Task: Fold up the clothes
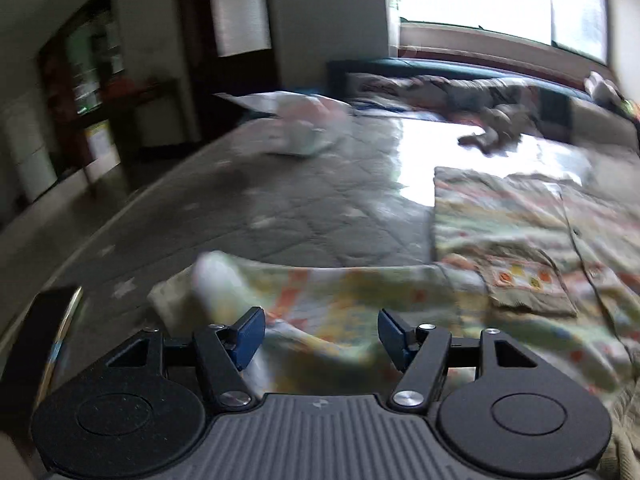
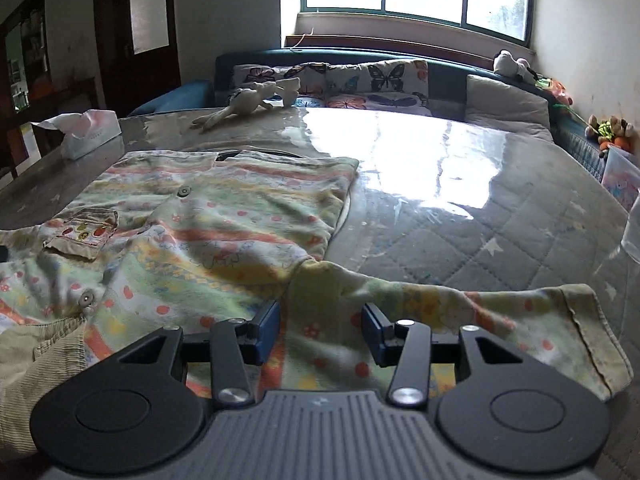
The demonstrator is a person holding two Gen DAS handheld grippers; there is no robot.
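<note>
A small patterned shirt (image 2: 208, 220) with pastel stripes, buttons and a chest pocket (image 2: 82, 236) lies spread flat on a grey quilted table under clear plastic. Its right sleeve (image 2: 460, 312) stretches out to the right. My right gripper (image 2: 320, 332) is open, just above the sleeve near the armpit. In the left wrist view, which is blurred, the shirt (image 1: 520, 232) lies to the right and its left sleeve (image 1: 280, 296) reaches left. My left gripper (image 1: 322, 332) is open over that sleeve, holding nothing.
A tissue box (image 2: 90, 134) stands at the table's far left, and shows in the left wrist view (image 1: 304, 128). A white stuffed toy (image 2: 248, 102) lies at the far edge. Behind are a sofa with butterfly cushions (image 2: 360, 80), soft toys (image 2: 608, 130) and a window.
</note>
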